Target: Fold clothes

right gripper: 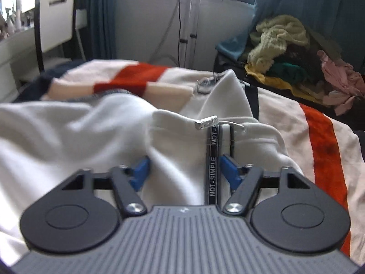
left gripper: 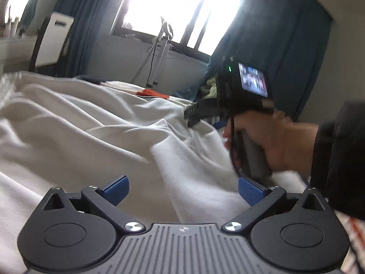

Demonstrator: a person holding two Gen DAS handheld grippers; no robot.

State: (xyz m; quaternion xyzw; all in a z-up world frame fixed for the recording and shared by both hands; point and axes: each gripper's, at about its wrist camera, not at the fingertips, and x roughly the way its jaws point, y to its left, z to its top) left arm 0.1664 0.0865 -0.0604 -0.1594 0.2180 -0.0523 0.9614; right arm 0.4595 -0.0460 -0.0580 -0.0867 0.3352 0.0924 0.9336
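Note:
A white garment [left gripper: 95, 132] lies rumpled across the bed. In the right wrist view the same white garment [right gripper: 95, 132] shows a black zipper band [right gripper: 213, 173] printed NOT-SIMPLE and a silver-tipped drawstring [right gripper: 206, 122]. My left gripper [left gripper: 182, 190] is open just above the cloth, blue pads wide apart with only fabric below them. My right gripper [right gripper: 184, 171] is open too, low over the garment, the zipper band lying close to its right pad [right gripper: 230, 167]. In the left wrist view, a hand [left gripper: 273, 141] holds the right gripper [left gripper: 194, 114] at the garment's far side.
A striped bedcover [right gripper: 324, 141] of cream, orange and navy lies under the garment. A heap of mixed clothes [right gripper: 292, 61] sits at the back right. A white chair [right gripper: 57, 18] and desk stand at the left, with blue curtains [left gripper: 269, 52] and a bright window behind.

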